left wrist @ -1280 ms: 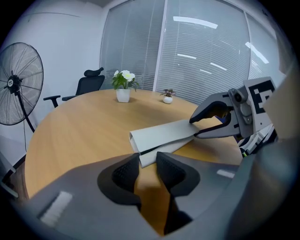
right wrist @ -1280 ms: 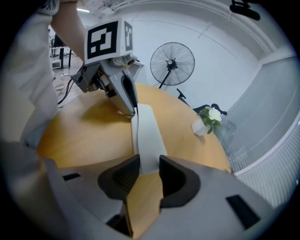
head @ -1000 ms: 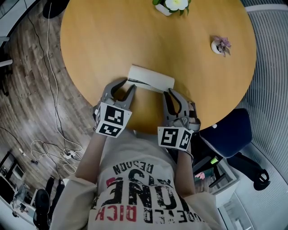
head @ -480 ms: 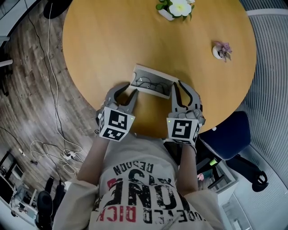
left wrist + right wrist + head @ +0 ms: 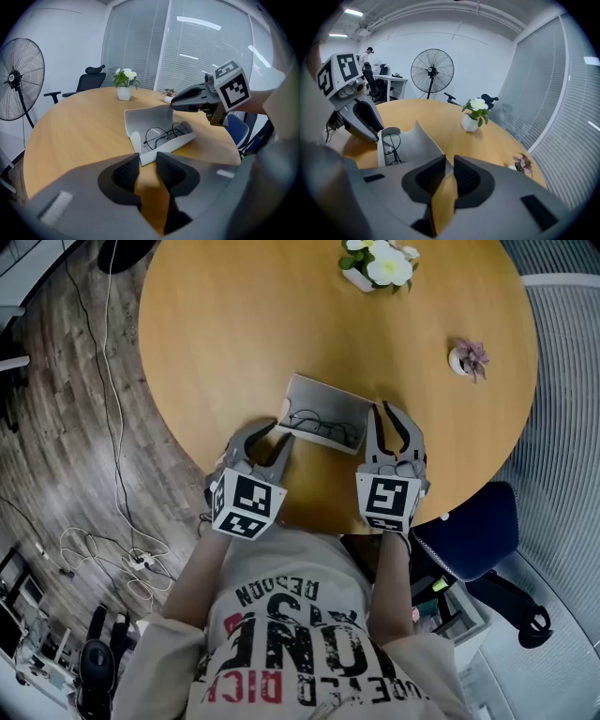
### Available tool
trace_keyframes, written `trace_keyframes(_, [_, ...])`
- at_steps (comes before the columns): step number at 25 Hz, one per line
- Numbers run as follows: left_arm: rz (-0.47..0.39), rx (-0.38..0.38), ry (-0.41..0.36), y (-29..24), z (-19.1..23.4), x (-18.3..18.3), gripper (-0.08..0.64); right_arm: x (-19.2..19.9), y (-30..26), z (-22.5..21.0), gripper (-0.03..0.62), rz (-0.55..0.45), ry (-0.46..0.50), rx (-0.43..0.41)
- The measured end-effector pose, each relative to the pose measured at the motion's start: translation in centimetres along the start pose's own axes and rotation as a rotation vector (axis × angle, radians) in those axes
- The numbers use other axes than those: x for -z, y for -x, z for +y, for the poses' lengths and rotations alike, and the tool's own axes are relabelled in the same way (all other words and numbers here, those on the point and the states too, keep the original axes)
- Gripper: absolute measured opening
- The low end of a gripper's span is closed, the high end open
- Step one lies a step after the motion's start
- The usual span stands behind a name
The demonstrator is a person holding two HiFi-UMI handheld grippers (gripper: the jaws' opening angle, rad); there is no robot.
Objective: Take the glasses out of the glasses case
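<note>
Two grippers work the glasses case (image 5: 328, 397). The left gripper (image 5: 147, 158) is clamped on the case's near corner. The right gripper (image 5: 449, 160) is at the case's other end. Its jaws have just been closing and now leave a narrow gap with only desk (image 5: 225, 324) between them, and the case's raised lid edge sits at one jaw tip. The case lies open, and the glasses (image 5: 165, 134) rest inside its tray, touched by neither gripper. A white flower pot (image 5: 375, 266) and a small pink plant (image 5: 466, 357) stand well beyond the case.
</note>
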State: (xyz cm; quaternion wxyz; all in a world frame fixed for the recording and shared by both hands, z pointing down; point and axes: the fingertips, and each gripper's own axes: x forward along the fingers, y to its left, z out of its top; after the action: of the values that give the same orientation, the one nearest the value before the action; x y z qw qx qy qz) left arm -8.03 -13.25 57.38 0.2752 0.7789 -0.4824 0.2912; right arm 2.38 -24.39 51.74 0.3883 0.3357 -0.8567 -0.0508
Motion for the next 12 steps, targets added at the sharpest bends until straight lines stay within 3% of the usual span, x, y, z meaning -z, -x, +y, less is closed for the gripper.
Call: trace_keyframes(12, [-0.019,0.014,0.069,-0.1,0.2,0.2,0.127,-0.2,1.1,0.3,0.061,-0.017,-0.114,-0.02])
